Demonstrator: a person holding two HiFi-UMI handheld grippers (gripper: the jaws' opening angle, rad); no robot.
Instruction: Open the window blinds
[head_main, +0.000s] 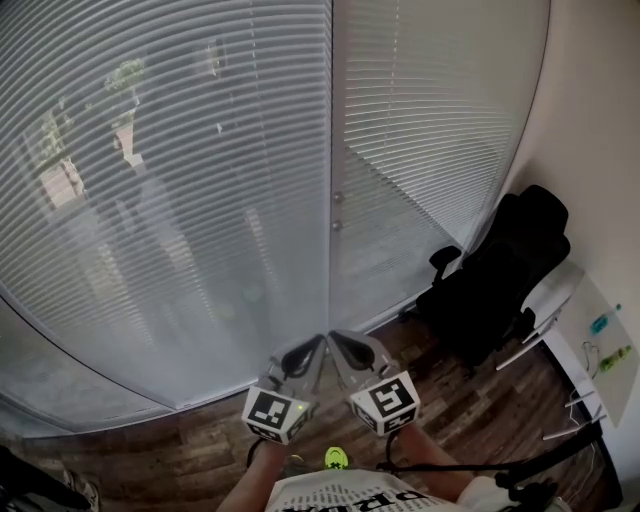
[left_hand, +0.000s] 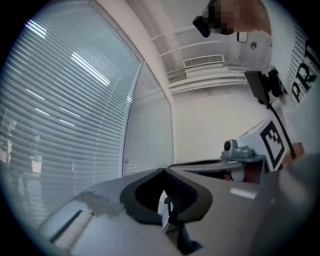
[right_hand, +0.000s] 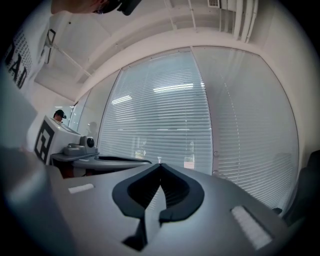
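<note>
We hold the left gripper and right gripper fully closed, empty, side by side. The lowered blinds hang ahead. We should find their control before parting jaws.

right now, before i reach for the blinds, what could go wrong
The left tongs and right tongs are both shut and empty; pushed in like that, they could bend the thin slats of the blinds. Their tips sit almost touching, so they may knock each other. I cannot make out a cord or wand, so a hasty grab may miss.
</note>
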